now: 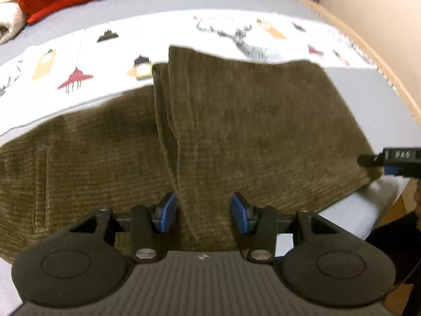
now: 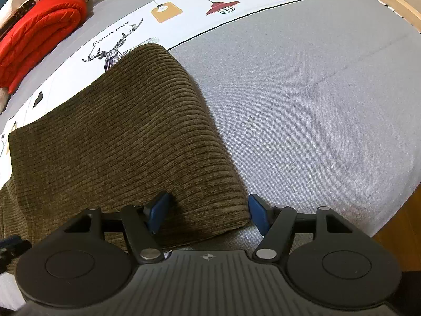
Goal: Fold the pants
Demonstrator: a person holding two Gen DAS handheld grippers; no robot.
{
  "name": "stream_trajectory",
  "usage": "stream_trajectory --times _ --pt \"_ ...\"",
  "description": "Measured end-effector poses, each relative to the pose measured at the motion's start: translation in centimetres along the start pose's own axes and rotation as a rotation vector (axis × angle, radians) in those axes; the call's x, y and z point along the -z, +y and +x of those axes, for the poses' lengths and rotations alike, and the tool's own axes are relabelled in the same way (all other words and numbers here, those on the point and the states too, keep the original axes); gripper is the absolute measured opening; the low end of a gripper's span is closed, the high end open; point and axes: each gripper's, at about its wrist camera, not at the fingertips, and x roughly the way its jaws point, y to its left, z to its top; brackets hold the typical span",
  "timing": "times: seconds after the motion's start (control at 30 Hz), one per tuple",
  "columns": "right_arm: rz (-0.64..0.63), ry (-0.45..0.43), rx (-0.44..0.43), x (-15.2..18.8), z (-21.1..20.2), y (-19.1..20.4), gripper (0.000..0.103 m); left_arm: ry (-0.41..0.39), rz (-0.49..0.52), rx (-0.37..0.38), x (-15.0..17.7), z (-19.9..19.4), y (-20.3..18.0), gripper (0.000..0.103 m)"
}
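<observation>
**Inspector:** Your olive corduroy pants (image 1: pixel 236 131) lie mid-frame on the grey bed cover (image 2: pixel 315 105), already folded over once. Left gripper (image 1: pixel 204 212) and right gripper (image 2: pixel 208 212) both stand spread, each straddling the near hem without clamping it.

**Operator:** Next move?

**Inspector:** In my judgement, pinch both corners, then carry them toward the upper frame. Open cover lies to the right; keep clear of the red blanket (image 2: pixel 39 34) at upper left and the wooden bed rim (image 1: pixel 368 52).

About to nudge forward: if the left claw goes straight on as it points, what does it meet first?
The brown corduroy pants: a raised fold already sits between the open left claw pads. Depth is unclear.
</observation>
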Motion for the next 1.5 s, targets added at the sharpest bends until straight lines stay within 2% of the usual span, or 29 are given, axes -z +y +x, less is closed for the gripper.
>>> stream_trajectory --times 0.1,0.23,0.4,0.47,0.5,0.63,0.67,0.73,0.8,0.83,0.9,1.03,1.1,1.17,1.2,1.3,1.4,1.43,1.47,1.5 --pt "0.001 -0.001 0.0 0.1 -0.1 0.0 0.067 -0.047 -0.002 -0.009 -0.3 -0.8 -0.6 0.058" --pt "-0.009 -0.007 0.009 0.3 -0.1 0.2 0.067 -0.131 0.008 -0.032 -0.6 -1.8 -1.9 0.071" --pt "-0.02 -0.009 0.015 0.3 0.0 0.4 0.067 -0.284 0.066 -0.104 -0.3 -3.3 -3.5 0.072" --pt "-0.034 -0.014 0.018 0.4 0.0 0.5 0.066 -0.306 0.078 -0.084 -0.4 -3.6 -3.8 0.072" --pt "-0.043 -0.017 0.02 0.4 0.0 0.6 0.064 -0.312 0.072 -0.082 -0.4 -3.7 -3.8 0.072" --pt "-0.062 -0.043 0.014 0.5 -0.5 0.7 0.045 -0.329 0.031 -0.049 -0.8 -4.1 -3.4 0.075" --pt "-0.059 -0.051 0.008 0.4 -0.7 0.7 0.042 -0.329 0.017 -0.031 -0.9 -4.2 -3.2 0.075" --pt "-0.049 -0.082 -0.027 0.4 -1.4 0.6 0.029 -0.325 -0.012 0.011 -1.3 -4.5 -2.7 0.075" --pt "-0.08 -0.138 -0.063 0.5 -2.7 1.3 0.026 -0.318 -0.05 0.077 -1.6 -4.8 -2.2 0.077" --pt "-0.115 -0.179 -0.079 0.7 -3.6 1.9 0.024 -0.315 -0.065 0.108 -1.8 -4.9 -2.0 0.082" --pt "-0.237 -0.276 -0.118 1.3 -5.6 3.6 0.023 -0.313 -0.093 0.177 -2.0 -5.3 -1.7 0.084" --pt "-0.661 -0.529 -0.203 5.5 -9.6 8.9 0.023 -0.291 -0.152 0.368 -2.6 -5.5 -1.5 0.085" --pt "-0.821 -0.586 -0.261 7.9 -10.2 10.9 0.023 -0.283 -0.163 0.449 -2.9 -5.6 -1.8 0.086" --pt "-0.948 -0.602 -0.29 9.9 -10.1 12.4 0.022 -0.277 -0.168 0.506 -3.0 -5.5 -2.0 0.087" --pt "-1.0 -0.598 -0.305 10.7 -9.9 13.0 0.022 -0.271 -0.169 0.515 -3.1 -5.4 -2.2 0.087" --pt "-1.113 -0.601 -0.333 12.6 -9.3 14.4 0.022 -0.235 -0.173 0.466 -3.3 -4.2 -2.6 0.087" --pt "-1.169 -0.602 -0.369 13.4 -9.1 15.1 0.022 -0.188 -0.184 0.41 -3.5 -2.8 -2.8 0.08" --pt "-1.189 -0.597 -0.37 13.8 -8.9 15.3 0.022 -0.178 -0.189 0.395 -3.5 -2.5 -2.7 0.076" --pt "-1.208 -0.591 -0.367 14.1 -8.7 15.5 0.022 -0.171 -0.195 0.384 -3.5 -2.2 -2.7 0.066" --pt "-1.229 -0.578 -0.364 14.2 -8.6 15.6 0.022 -0.163 -0.197 0.371 -3.5 -2.0 -2.6 0.061"
